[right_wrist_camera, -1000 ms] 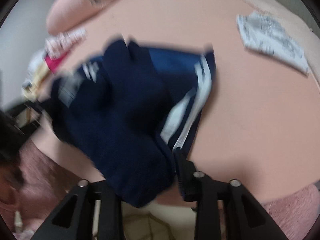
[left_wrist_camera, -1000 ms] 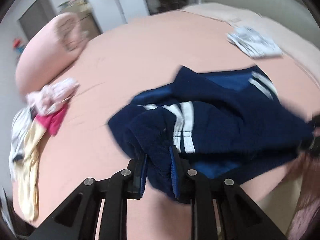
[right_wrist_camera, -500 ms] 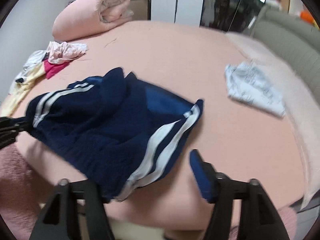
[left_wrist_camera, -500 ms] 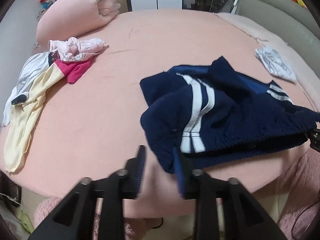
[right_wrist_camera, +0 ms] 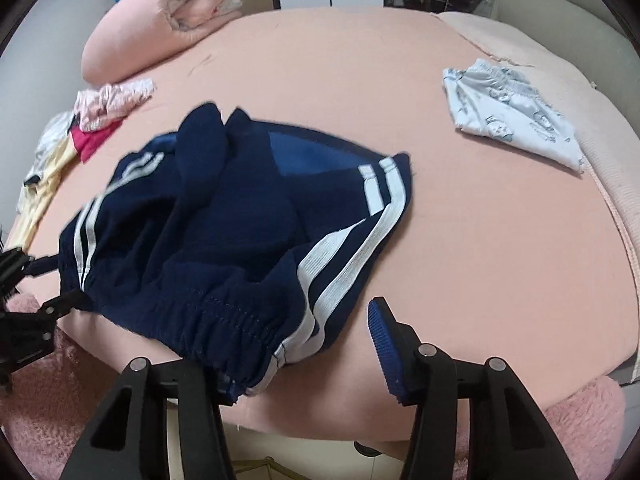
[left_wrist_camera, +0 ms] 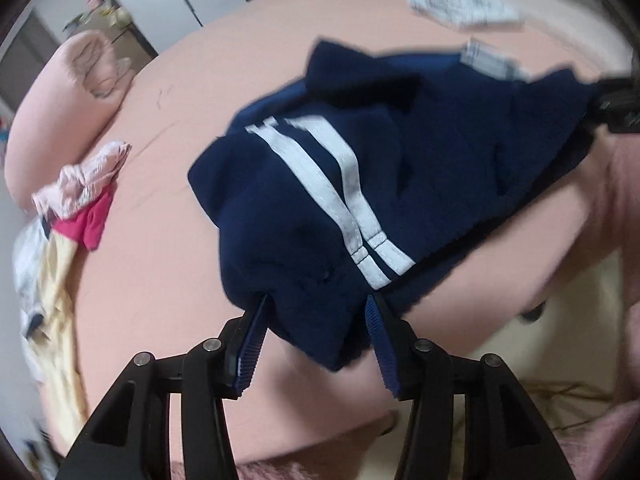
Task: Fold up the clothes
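My left claw [left_wrist_camera: 314,334] has its jaws spread, with a bunched corner of the navy shorts [left_wrist_camera: 360,184] hanging between the ribbed blue pads [left_wrist_camera: 251,344]; the cloth touches the left pad, but whether the jaws pinch it I cannot tell, since the fabric hides the gap and this view is blurred. My right claw [right_wrist_camera: 304,354] stands wide open: its right pad [right_wrist_camera: 382,344] is bare and apart from the cloth, while the left finger is buried under the gathered elastic waistband [right_wrist_camera: 224,316], so that pad is hidden.

The shorts lie crumpled near the front edge of the bed [right_wrist_camera: 480,220], at about 6 o'clock on it in the right view. They are thick, fleecy and dark, with two flat white stripes [right_wrist_camera: 344,264] down each side and a smoother, brighter blue lining patch [right_wrist_camera: 320,152] showing at the top.

At 2 o'clock lies a pale blue printed garment [right_wrist_camera: 516,120], folded flat; its pattern is too small to read. At 10 o'clock a heap of pink, magenta, cream and white clothes [right_wrist_camera: 96,120] spills off the bed's edge, partly cut off. Beyond it, at 11 o'clock, sits a rolled pink quilt [right_wrist_camera: 160,12]. A fuzzy pink rug [right_wrist_camera: 580,420] shows below the mattress. My left claw appears at the far left of the right view, half cropped.
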`<state>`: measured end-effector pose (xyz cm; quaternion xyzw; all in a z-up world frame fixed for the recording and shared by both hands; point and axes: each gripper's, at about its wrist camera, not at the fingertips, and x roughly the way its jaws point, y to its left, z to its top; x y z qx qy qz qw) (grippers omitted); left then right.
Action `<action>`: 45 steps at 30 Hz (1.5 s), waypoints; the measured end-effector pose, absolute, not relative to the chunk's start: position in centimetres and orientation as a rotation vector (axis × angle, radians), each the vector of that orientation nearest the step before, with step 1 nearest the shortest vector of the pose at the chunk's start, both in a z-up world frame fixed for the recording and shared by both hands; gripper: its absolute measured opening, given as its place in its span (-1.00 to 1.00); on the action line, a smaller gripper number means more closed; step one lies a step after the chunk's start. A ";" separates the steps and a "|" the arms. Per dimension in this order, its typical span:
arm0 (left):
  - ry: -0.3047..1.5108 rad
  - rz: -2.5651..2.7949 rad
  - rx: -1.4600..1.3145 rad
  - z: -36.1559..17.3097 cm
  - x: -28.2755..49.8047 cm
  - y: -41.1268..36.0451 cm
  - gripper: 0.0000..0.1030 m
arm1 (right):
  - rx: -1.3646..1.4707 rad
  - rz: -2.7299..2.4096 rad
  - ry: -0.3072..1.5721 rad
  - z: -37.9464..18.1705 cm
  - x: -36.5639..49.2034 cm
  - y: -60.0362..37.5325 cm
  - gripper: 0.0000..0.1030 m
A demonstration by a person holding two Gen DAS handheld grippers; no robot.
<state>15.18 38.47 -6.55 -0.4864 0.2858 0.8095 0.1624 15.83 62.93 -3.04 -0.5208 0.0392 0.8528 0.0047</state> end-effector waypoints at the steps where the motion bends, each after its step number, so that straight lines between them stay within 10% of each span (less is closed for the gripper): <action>1: 0.843 2.303 -1.388 -7.0 15.1 38.6 -0.10 | -1.673 2.646 0.093 -4.0 15.9 62.7 0.01; 7: 0.925 2.473 -1.361 -7.1 14.8 37.6 -0.22 | -1.733 2.629 0.191 -5.8 16.4 63.7 -0.19; 8: 0.859 2.546 -1.363 -6.3 14.4 36.8 -0.49 | -1.706 2.652 0.226 -5.1 16.4 63.9 -0.28; 14: 0.377 2.671 -1.215 -0.7 14.0 33.9 -0.47 | -1.305 2.830 0.239 2.1 17.5 64.1 -0.40; 22: 0.189 2.481 -1.352 -1.3 14.9 34.7 -0.88 | -1.783 2.706 0.481 -2.4 17.9 64.7 -0.41; 32: 0.025 2.490 -1.004 10.6 16.3 35.0 -0.87 | -1.063 3.022 0.473 16.4 21.3 68.3 -0.47; 45: -0.073 2.453 -1.216 6.1 12.2 35.3 -0.88 | -1.624 2.830 0.510 5.7 18.6 69.2 -0.18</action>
